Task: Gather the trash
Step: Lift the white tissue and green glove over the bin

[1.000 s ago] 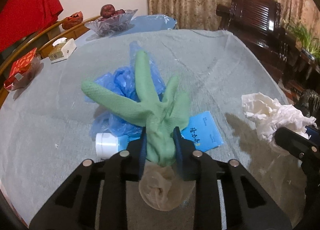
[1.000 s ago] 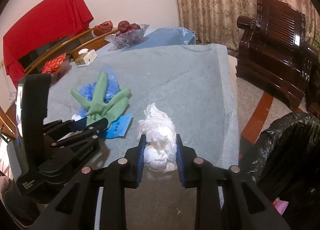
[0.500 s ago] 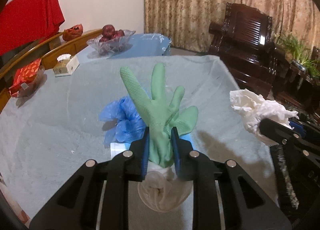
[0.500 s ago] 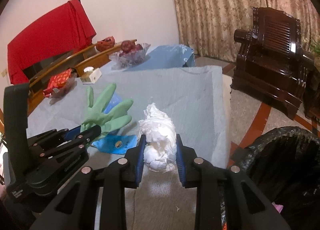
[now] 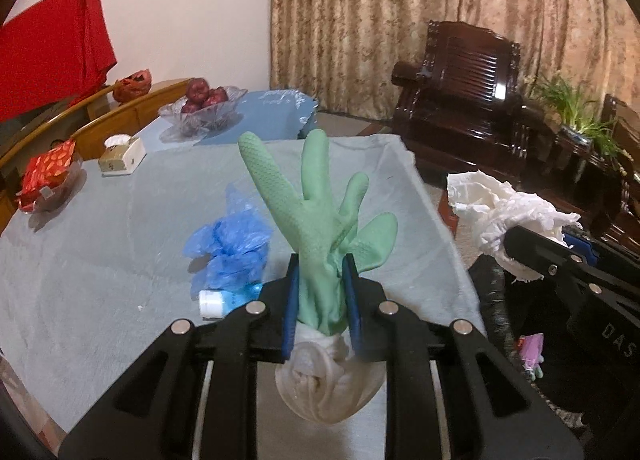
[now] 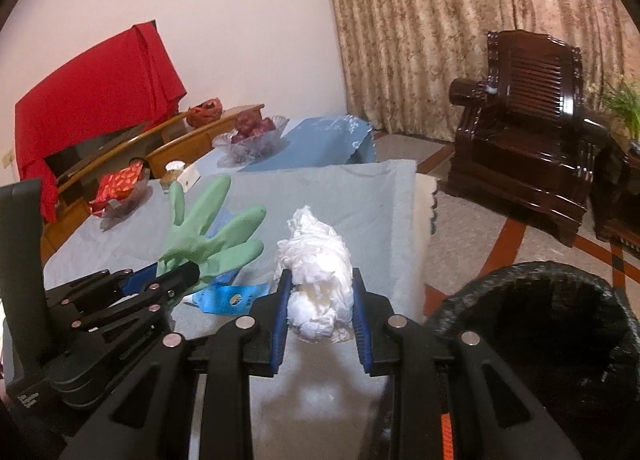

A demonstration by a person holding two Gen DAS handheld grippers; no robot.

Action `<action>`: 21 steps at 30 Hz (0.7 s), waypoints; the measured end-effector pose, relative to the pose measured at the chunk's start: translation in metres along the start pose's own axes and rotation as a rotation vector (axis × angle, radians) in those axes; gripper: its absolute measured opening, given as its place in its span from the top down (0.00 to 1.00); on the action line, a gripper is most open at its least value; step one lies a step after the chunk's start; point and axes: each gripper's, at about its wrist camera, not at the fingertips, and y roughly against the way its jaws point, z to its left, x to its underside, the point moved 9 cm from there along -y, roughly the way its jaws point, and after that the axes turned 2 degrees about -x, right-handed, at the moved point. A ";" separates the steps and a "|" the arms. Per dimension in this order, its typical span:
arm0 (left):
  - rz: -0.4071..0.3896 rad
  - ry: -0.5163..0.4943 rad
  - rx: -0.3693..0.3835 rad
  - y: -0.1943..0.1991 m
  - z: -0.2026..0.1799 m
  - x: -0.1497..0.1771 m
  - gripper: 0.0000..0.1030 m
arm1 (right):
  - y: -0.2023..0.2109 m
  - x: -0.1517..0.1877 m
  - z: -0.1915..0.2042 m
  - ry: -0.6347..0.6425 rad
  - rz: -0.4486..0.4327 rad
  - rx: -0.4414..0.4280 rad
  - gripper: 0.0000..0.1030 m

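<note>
My left gripper (image 5: 319,292) is clamped on the cuff end of a textured green rubber glove (image 5: 320,216), whose fingers splay upward above the blue pads; its pale rolled cuff bulges out below the jaws. The glove is lifted off the grey cloth-covered table (image 5: 100,244). My right gripper (image 6: 320,312) is closed on a crumpled wad of white tissue paper (image 6: 316,272), squeezed between both pads and standing up out of them. From the left camera, that wad (image 5: 500,216) sits to the right, past the table's edge.

Lower right of the right gripper gapes a round bin lined with a black plastic bag (image 6: 532,324), standing on the floor just beside the table; the tissue is near its rim but not over the opening. In the left view a small pink scrap (image 5: 530,348) lies inside the black liner.

On the table lies a scrunched blue plastic bag (image 5: 228,248), with a small white-capped bottle (image 5: 218,302) touching its near side, and a flat blue printed packet (image 6: 228,298) just below the glove in the right view. Farther back sit a cut-glass bowl of dark red fruit (image 5: 202,108), a white and tan tissue box (image 5: 122,154) and a red patterned packet in a clear dish (image 5: 48,176).
</note>
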 end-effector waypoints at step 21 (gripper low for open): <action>-0.013 -0.123 0.190 0.031 -0.136 0.011 0.81 | 0.094 0.018 -0.105 -0.091 -0.058 0.210 0.73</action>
